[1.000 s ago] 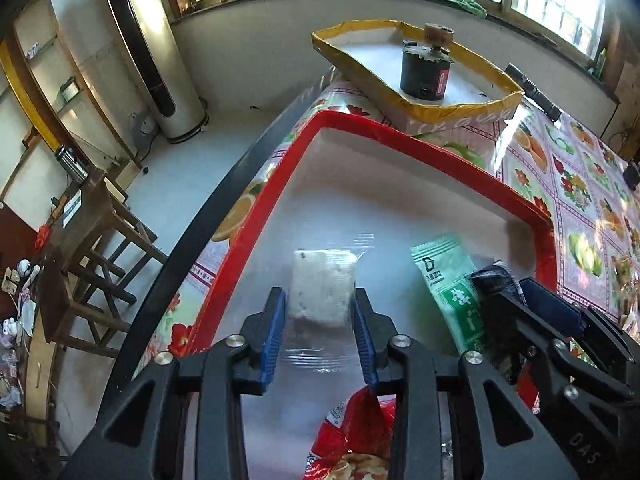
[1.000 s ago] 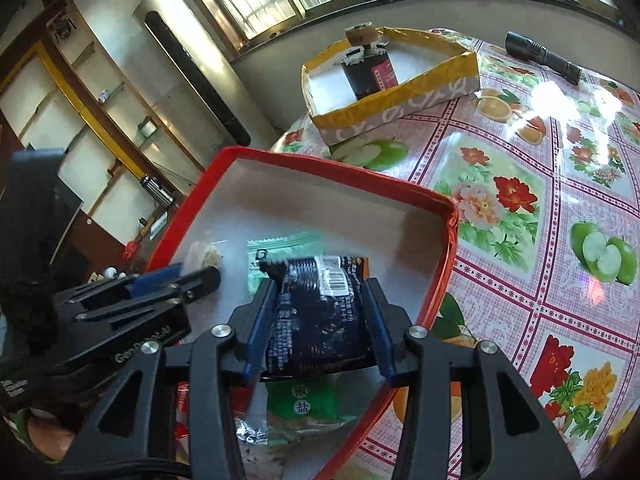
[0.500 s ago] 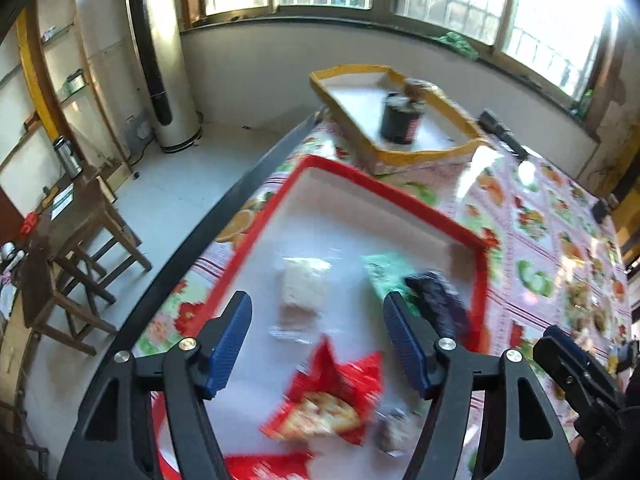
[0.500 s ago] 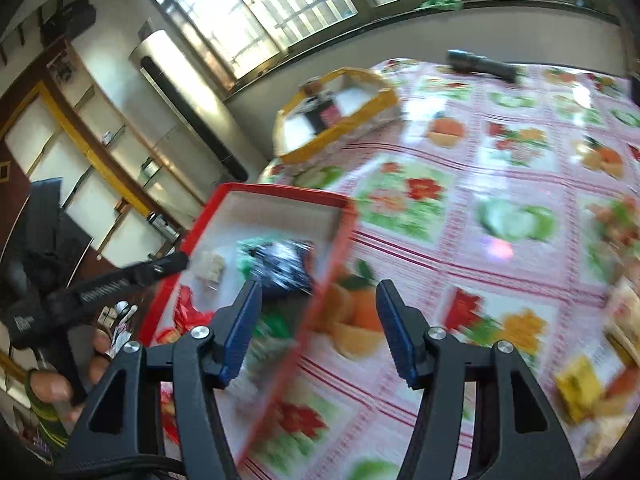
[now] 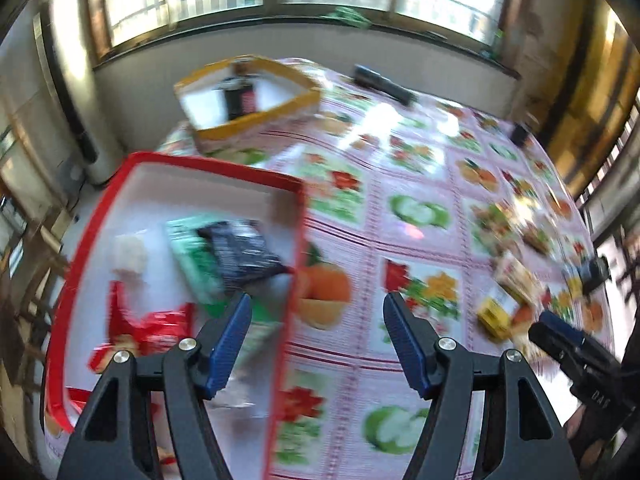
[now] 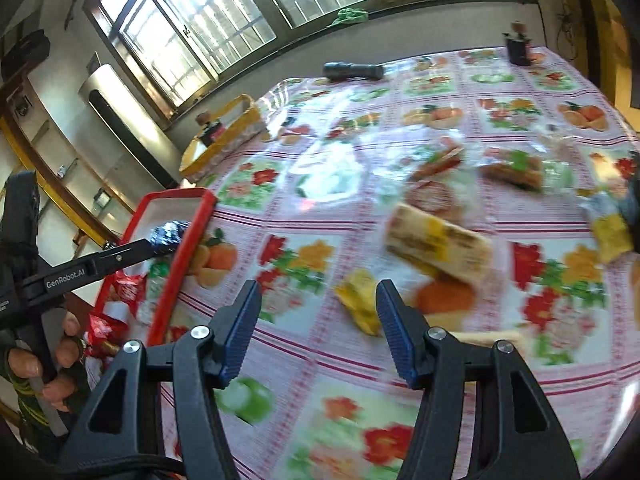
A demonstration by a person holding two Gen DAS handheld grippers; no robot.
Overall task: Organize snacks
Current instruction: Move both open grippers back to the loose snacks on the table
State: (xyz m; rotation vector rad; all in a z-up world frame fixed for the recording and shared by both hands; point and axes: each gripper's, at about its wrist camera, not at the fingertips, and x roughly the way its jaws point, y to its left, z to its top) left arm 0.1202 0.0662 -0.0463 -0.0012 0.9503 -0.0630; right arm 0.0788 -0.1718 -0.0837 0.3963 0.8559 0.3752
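A red-rimmed tray (image 5: 224, 167) on the table's left holds a white snack (image 5: 129, 255), a green packet (image 5: 192, 256), a dark packet (image 5: 240, 252) and red packets (image 5: 156, 326). It also shows in the right wrist view (image 6: 182, 252). My left gripper (image 5: 316, 334) is open and empty above the tray's right rim. My right gripper (image 6: 318, 326) is open and empty above the tablecloth, just left of a small yellow packet (image 6: 360, 300). A long yellow-brown packet (image 6: 438, 246) and several other loose snacks (image 6: 512, 168) lie beyond. The frames are blurred.
A yellow-rimmed box (image 5: 248, 96) with a dark jar (image 5: 240, 98) stands at the far left. A black flashlight (image 6: 354, 71) and a dark bottle (image 6: 518, 46) lie near the table's far edge. The floral tablecloth (image 6: 400, 128) covers the table.
Both grippers opened, leaving the white snack and the dark packet in the red tray. Both then pulled back and swung right, toward the loose snacks on the tablecloth.
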